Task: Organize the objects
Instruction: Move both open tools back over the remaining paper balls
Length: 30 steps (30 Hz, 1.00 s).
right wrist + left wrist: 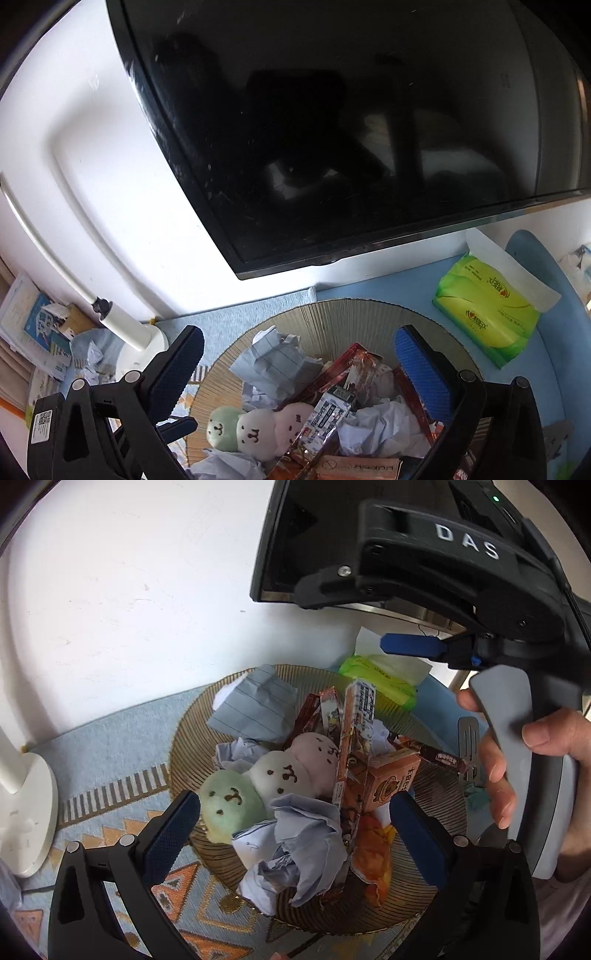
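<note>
While both tools hover over the round woven tray (192,738), the left gripper (295,812) and right gripper (299,358) gape wide, holding nothing; three plush dumplings (273,786), crumpled paper (295,842) and snack wrappers (354,723) lie heaped inside, a green tissue pack (487,314) far right.

Plush dumplings (266,786) and crumpled paper (295,845) in tray (192,738) — tissue pack (384,675) behind.

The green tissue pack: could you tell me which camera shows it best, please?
The right wrist view: the tissue pack lies whole and unobstructed beside the tray. In the left wrist view only part shows, behind the snack boxes and under the right gripper.
</note>
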Tool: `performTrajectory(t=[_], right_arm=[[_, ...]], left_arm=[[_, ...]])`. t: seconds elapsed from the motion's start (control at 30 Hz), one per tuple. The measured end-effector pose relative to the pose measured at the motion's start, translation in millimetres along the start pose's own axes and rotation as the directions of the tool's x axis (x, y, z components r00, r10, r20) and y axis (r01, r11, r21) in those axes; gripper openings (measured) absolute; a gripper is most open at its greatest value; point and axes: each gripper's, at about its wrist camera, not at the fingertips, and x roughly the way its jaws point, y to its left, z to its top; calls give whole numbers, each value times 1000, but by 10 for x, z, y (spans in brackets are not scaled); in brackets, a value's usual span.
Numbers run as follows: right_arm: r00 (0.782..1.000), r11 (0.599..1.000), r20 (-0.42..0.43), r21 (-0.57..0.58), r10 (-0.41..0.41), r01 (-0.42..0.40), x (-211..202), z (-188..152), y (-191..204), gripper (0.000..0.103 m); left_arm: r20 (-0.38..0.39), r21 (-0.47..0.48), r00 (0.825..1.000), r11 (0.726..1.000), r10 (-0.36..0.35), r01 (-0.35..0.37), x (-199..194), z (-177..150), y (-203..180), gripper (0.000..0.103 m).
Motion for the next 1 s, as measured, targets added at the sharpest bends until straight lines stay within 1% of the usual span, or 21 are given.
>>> performTrajectory(t=[0.13, 0.17, 0.3, 0.43, 0.5, 0.6, 0.7, 0.8, 0.87, 0.93, 1.0], right_arm=[[1000, 999, 15, 34, 23, -24, -93, 10, 57, 103], [999, 999, 19, 37, 30, -31, -105, 13, 97, 103], [998, 998, 31, 22, 52, -52, -166, -19, 349, 103], [996, 996, 7, -39, 85, -84, -103, -93, 781, 103], [995, 992, -2, -73, 101, -101, -54, -139, 1032, 103], [989, 985, -24, -96, 143, -145, 54, -228, 1367, 103], [983, 977, -50, -111, 175, -180, 173, -340, 1655, 103], [978, 969, -66, -136, 200, -207, 242, -509, 1946, 103], [976, 965, -78, -151, 205, -215, 299, -631, 2096, 103], [971, 962, -98, -145, 219, -231, 395, -775, 2226, 103], [966, 960, -115, -137, 230, -245, 511, -926, 2288, 103]], left_arm=[[12, -2, 1000, 1000, 23, -23, -198, -15, 43, 102], [11, -3, 1000, 1000, 30, -30, -194, 4, 110, 103], [16, -9, 999, 999, 38, -38, -377, -25, 311, 103], [19, -26, 994, 994, 109, -109, -691, -141, 645, 103], [28, -36, 988, 988, 150, -149, -740, -122, 768, 102], [45, -62, 975, 974, 219, -216, -988, -157, 1061, 103], [44, -102, 956, 953, 290, -284, -1269, -228, 1380, 103], [18, -136, 932, 925, 361, -356, -1535, -430, 1724, 103], [2, -152, 904, 894, 426, -421, -1676, -583, 1941, 103], [-31, -181, 871, 854, 491, -488, -1808, -773, 2219, 103], [-60, -216, 854, 828, 517, -517, -1851, -931, 2434, 103]])
